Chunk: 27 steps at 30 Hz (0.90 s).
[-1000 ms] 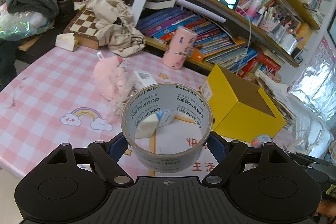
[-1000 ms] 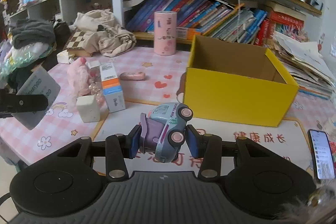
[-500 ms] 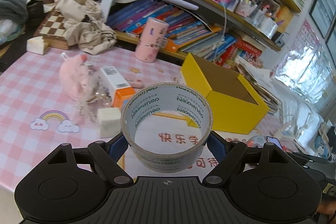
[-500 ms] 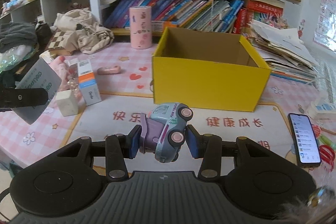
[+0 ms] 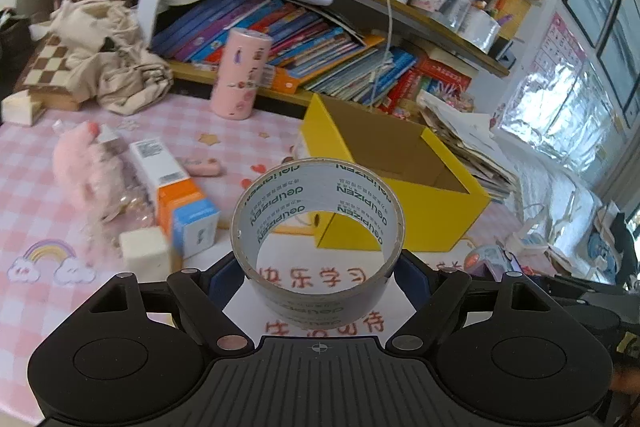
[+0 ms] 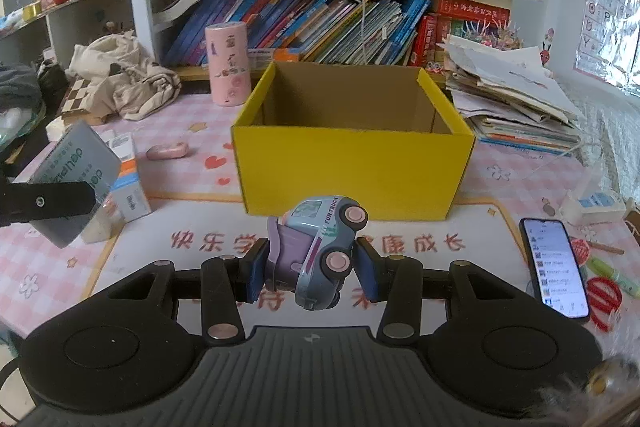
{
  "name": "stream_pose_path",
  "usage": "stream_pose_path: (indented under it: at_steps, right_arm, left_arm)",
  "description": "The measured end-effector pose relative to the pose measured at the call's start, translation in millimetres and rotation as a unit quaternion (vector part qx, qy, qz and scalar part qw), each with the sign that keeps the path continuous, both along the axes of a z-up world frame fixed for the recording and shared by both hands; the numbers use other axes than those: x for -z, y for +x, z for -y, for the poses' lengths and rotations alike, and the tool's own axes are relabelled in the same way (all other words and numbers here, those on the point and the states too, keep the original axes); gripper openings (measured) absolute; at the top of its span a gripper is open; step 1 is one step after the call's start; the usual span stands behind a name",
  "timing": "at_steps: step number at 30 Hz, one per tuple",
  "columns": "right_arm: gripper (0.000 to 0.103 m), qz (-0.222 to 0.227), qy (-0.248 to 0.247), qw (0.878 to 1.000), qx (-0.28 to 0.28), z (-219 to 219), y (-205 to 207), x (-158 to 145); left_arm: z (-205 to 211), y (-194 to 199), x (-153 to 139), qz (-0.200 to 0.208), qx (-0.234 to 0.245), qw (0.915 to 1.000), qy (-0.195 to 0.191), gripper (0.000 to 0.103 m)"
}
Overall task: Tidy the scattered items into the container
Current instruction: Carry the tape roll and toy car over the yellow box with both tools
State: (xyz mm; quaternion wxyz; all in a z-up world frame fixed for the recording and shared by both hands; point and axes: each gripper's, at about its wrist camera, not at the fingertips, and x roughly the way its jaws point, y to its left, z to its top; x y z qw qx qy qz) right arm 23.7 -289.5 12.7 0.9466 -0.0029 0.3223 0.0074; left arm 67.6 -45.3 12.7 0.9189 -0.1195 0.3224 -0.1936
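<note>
I am holding a roll of grey tape (image 5: 318, 227) in my left gripper (image 5: 318, 275), its fingers (image 5: 226, 277) closed against the roll's outer wall from both sides, the open core facing the camera. My right gripper (image 6: 312, 267) is gripping a small toy truck (image 6: 318, 251), tipped on its side with its pink wheels turned toward the right finger. Both are hanging above the printed mat on the surface (image 6: 60, 267), short of the yellow box (image 6: 352, 163), which is standing open just ahead; what I can see of its inside is looking bare, though its floor is hidden from both views.

Other loose things are lying to the left of the box: an orange and blue carton (image 5: 176, 187), a white block (image 5: 144, 255), a pink plush (image 5: 86, 171) and a small pink piece (image 6: 167, 151).

What is worrying me is the truck: the fingers are pressing on rounded plastic and wheels, so it could twist out if I swing too fast. The tape is being pinched only across its curve and could roll free. With both hands heading for one opening, the two grippers could knock together over the rim, or a low approach could catch the box's near wall and shove it back. A phone (image 6: 556, 267) is lying to the right, in the way of a dropped toy.
</note>
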Motion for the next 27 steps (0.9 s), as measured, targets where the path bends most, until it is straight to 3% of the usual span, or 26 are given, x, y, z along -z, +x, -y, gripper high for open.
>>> stream_pose_path:
  at_steps: [14, 27]
  right_arm:
    - [0.043, 0.047, -0.032, 0.997, -0.044, 43.1, 53.3, -21.3]
    - [0.043, 0.065, -0.015, 0.995, -0.079, 92.9, 112.4, -23.3]
  left_arm:
    - [60.5, 46.4, -14.9, 0.039, 0.000, 0.9992, 0.008, 0.083]
    - [106.7, 89.4, -21.0, 0.050, -0.026, 0.9978, 0.035, 0.083]
